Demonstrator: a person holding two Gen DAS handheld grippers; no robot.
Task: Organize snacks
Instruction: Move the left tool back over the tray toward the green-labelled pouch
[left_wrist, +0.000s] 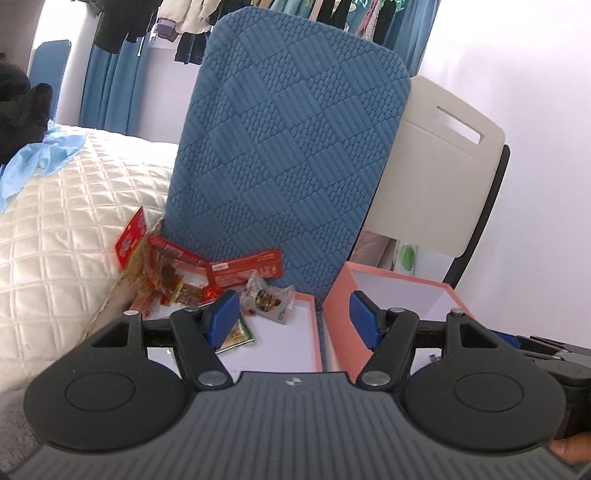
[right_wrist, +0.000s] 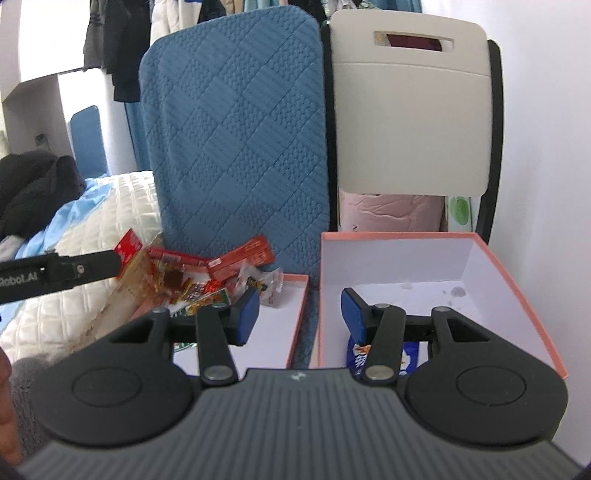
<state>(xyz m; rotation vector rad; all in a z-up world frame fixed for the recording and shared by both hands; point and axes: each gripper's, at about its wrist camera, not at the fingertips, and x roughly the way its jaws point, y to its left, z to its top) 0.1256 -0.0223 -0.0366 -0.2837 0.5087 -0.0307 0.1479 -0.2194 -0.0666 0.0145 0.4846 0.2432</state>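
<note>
Beyond both tools a blue quilted cushion (right_wrist: 236, 147) stood upright beside a beige chair back (right_wrist: 410, 110). Ahead of the right tool (right_wrist: 299, 314) sat a deep pink box (right_wrist: 406, 258) with a blue snack packet (right_wrist: 406, 354) lying under the tool's right finger. Ahead-left of the left tool (left_wrist: 291, 321) a shallow pink lid (left_wrist: 295, 332) carried a heap of red snack wrappers (left_wrist: 192, 273). Each tool's blue pads stood spread, pinching nothing.
</note>
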